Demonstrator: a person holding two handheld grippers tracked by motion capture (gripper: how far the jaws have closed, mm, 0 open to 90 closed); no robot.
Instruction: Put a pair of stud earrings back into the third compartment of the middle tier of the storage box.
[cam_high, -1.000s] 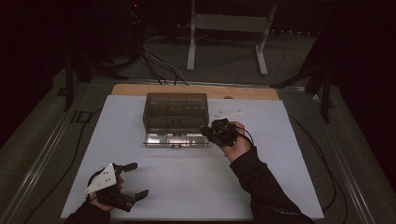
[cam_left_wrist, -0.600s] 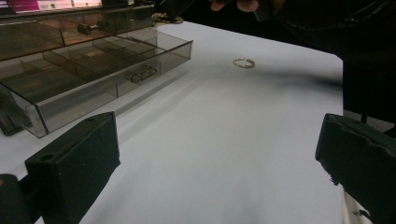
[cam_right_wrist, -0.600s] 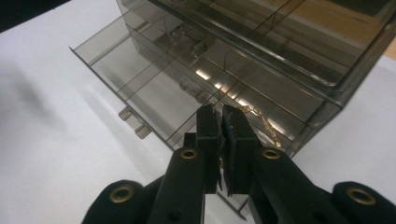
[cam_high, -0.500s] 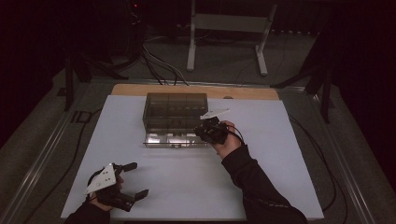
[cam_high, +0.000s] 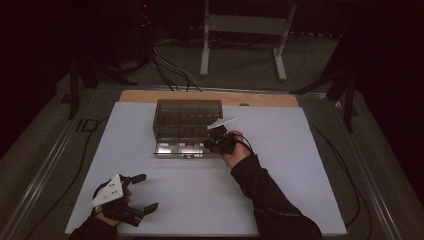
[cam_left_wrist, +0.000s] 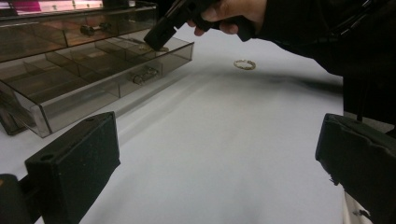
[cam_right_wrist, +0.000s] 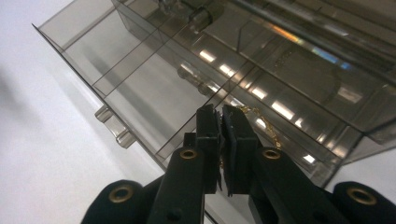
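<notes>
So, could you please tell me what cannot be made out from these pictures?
- Chain: right gripper view; the shut right gripper hides most of it, so its length and the grip are unclear.
- Drawer contents: high view; too small and dark.
- Ring on the table: left gripper view; blurred, details unreadable.
- Small items in the drawer compartments: left gripper view; tinted walls and blur obscure them.
- Left gripper: open, holding nothing.

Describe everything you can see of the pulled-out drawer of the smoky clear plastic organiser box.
The smoky transparent plastic drawer stands pulled out from the bottom tier of the tinted organiser box, flat on the white table. Thin dividers split it into compartments, and a small clear handle sits on its front wall. The right gripper, fingers shut on a thin gold chain, reaches into its right-end compartment. Small metallic pieces lie in others.
</notes>
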